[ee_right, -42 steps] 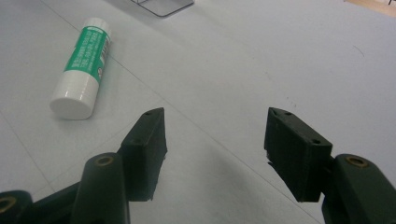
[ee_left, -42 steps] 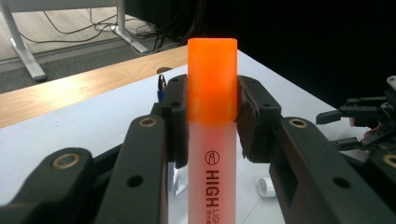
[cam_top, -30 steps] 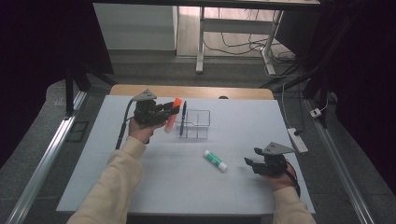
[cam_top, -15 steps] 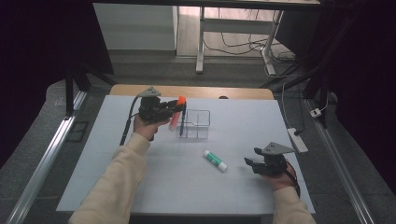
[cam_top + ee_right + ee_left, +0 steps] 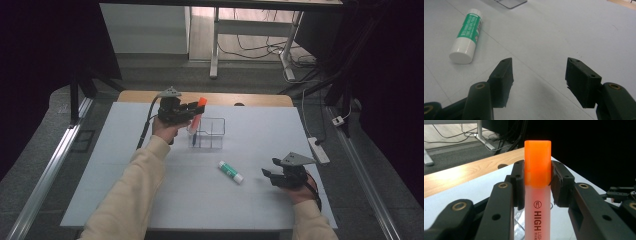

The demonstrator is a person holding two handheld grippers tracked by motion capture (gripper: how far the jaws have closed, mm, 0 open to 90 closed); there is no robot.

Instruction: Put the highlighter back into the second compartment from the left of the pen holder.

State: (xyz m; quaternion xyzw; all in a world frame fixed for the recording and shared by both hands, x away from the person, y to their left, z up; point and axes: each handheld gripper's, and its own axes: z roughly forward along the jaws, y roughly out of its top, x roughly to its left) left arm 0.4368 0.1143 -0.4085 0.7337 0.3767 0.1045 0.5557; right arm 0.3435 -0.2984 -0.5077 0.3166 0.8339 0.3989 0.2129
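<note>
- Dim room; pale grey bench [image 5: 150, 200] with a wooden strip along its far edge, cables on the floor beyond.
- Left gripper [image 5: 186, 112] held above the far-left part of the bench, jaws clamped on an orange-capped highlighter [image 5: 537, 192]. Pads press just below and against the cap, one on each side.
- Highlighter stands near upright between those jaws, cap up and tilted slightly; its lower end hangs at the near-left corner of a clear organiser [image 5: 210, 134], inside or just in front, cannot tell which.
- Clear organiser sits just below and beside the left jaws; a dark pen [image 5: 194, 137] stands in its left part.
- Right gripper [image 5: 539, 75] low over the near-right part of the bench, jaws apart with bare bench between them.
- Glue stick [image 5: 466, 35], white with a green label, lies on its side ahead and to the left of the right jaws, near but not touching.
- Left and right grippers are well apart.
</note>
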